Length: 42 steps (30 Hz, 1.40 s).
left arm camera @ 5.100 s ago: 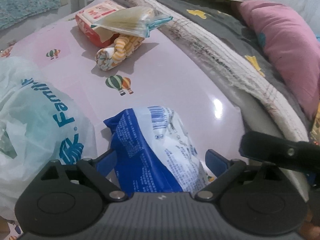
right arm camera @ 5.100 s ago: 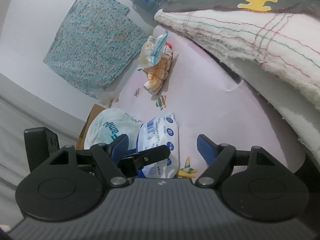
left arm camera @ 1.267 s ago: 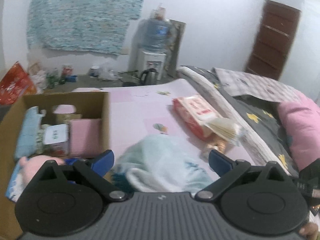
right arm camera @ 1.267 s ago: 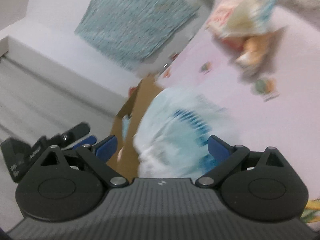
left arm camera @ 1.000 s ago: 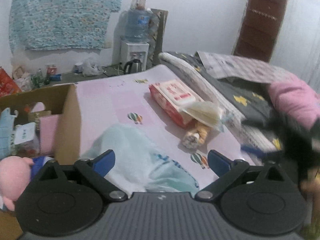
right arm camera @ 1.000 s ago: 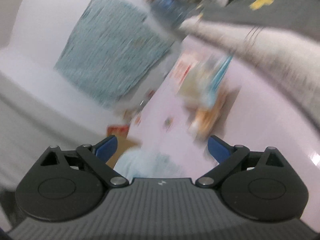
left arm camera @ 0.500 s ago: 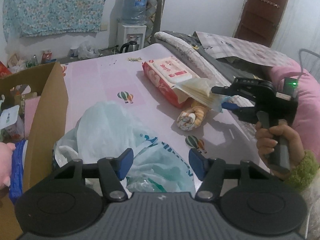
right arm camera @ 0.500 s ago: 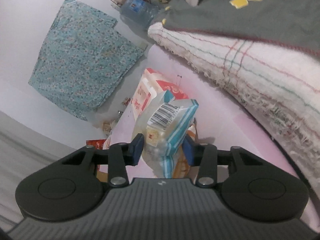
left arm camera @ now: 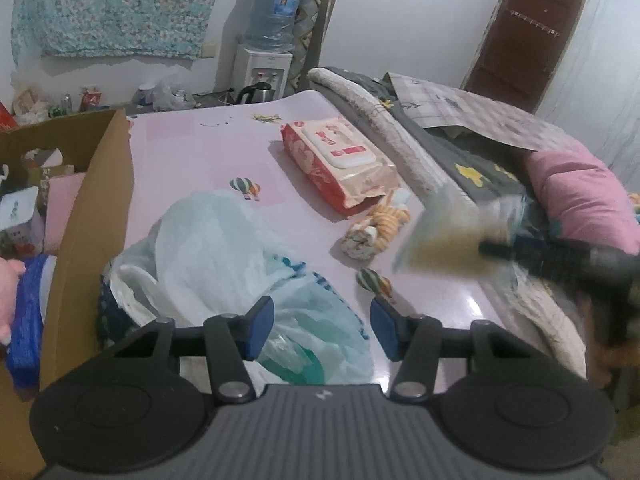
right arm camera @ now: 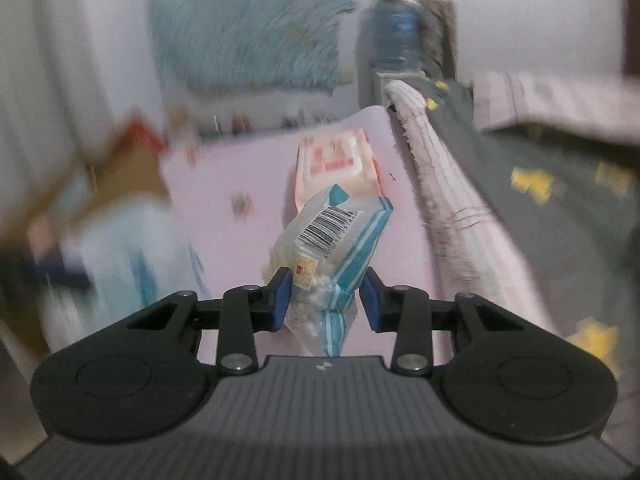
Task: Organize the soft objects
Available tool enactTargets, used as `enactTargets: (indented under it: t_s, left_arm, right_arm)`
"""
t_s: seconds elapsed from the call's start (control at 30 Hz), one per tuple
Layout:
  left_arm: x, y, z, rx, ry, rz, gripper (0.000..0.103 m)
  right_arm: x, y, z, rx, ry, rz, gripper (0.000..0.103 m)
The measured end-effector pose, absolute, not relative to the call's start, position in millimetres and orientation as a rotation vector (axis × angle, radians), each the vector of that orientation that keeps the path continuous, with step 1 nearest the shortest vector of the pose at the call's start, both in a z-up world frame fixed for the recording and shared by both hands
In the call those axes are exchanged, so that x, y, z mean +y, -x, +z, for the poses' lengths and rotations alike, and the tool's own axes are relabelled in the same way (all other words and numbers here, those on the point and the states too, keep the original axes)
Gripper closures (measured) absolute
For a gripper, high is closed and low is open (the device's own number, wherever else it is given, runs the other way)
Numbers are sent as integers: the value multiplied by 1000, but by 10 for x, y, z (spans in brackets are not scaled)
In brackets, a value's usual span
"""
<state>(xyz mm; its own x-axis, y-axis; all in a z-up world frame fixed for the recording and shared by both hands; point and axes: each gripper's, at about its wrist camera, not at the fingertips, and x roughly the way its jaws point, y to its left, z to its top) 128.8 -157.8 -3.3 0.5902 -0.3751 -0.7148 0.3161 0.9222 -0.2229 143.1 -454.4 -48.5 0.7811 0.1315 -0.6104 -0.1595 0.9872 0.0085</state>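
Snack packet (right arm camera: 334, 240), light, crinkly, slippery: my right gripper (right arm camera: 325, 300) closing on its lower end. Left gripper (left arm camera: 322, 328) closing around plastic bag (left arm camera: 240, 264), pads not yet pressing.

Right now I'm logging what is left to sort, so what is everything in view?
Plastic bag: one, pale green-white, on the pink table beside the box.
Wipes pack: one, red and white, far side of table.
Rolled cloth: one, orange and white, beside the wipes.
Striped packet: one, clear with teal stripes, lifted between the right pads.
Cardboard box: one, brown, left of table, holding items.
Pink pillow: one, on the bed.
Water dispenser: one, by the wall.
Left gripper: closing over the bag.
Right gripper: gripping the packet.
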Motion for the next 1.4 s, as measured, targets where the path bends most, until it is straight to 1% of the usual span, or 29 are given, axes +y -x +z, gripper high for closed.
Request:
enactTargets:
  t_s: [0.1, 0.2, 0.27, 0.37, 0.4, 0.43, 0.47, 0.5, 0.53, 0.6, 0.77, 0.87, 0.97, 1.07, 1.1, 1.17, 1.2, 1.3, 1.33, 1.37, 1.4]
  left_arm:
    - [-1594, -1210, -26, 858, 98, -437, 49]
    - [-1606, -1130, -29, 868, 133, -475, 49]
    - [-1608, -1080, -45, 875, 153, -491, 49]
    - [-1616, -1026, -85, 890, 171, -512, 49]
    - [-1618, -1009, -101, 896, 175, -517, 49]
    - [-1617, -995, -117, 903, 177, -521, 49]
    - [-1618, -979, -136, 911, 179, -527, 48]
    - [-1618, -963, -151, 918, 179, -532, 47]
    - [-1620, -946, -173, 926, 179, -540, 46]
    - [-1629, -916, -216, 943, 187, -558, 45]
    - [-1670, -887, -328, 987, 204, -608, 43]
    - [-1729, -833, -393, 1012, 180, -646, 37]
    - [-1809, -771, -464, 1031, 149, -666, 34]
    - [-1878, -728, -538, 1044, 130, -667, 34]
    - [-1887, -716, -552, 1042, 127, -665, 34]
    - [-1919, -700, -584, 1034, 111, -660, 34]
    - [-1933, -694, -597, 1031, 106, -658, 33]
    - [-1958, -702, -619, 1020, 101, -646, 26]
    - [-1967, -717, -631, 1019, 102, -639, 23]
    - [-1974, -732, -642, 1018, 104, -632, 22]
    - [-1981, -753, -655, 1017, 109, -625, 22]
  right_arm:
    - [-4103, -1079, -567, 664, 406, 160, 67]
    - [-3756, -832, -698, 671, 655, 205, 67]
    - [-3569, -662, -738, 676, 760, 249, 67]
    - [-3400, -494, -825, 698, 843, 333, 61]
    - [-3359, -443, -864, 706, 858, 352, 55]
    - [-3316, -389, -901, 710, 869, 372, 47]
    - [-3290, -340, -910, 710, 870, 390, 42]
    - [-3248, -304, -917, 710, 861, 405, 33]
    - [-3245, -268, -913, 710, 838, 423, 28]
    - [-3273, -184, -877, 708, 773, 453, 24]
    - [-3662, -24, -673, 713, 461, 475, 22]
    - [-4072, 7, -592, 708, 207, 468, 22]
    - [-4472, -30, -604, 676, -48, 444, 22]
    - [-4766, -229, -708, 645, -291, 420, 24]
    - [-4819, -310, -756, 642, -351, 404, 27]
    - [-4866, -520, -869, 657, -454, 374, 35]
    - [-4856, -631, -936, 672, -496, 367, 40]
    - [-4776, -896, -1143, 738, -598, 361, 52]
    - [-4745, -956, -1211, 762, -620, 359, 57]
    - [-4718, -999, -1276, 788, -635, 355, 61]
    - [-4688, -1024, -1343, 820, -647, 355, 69]
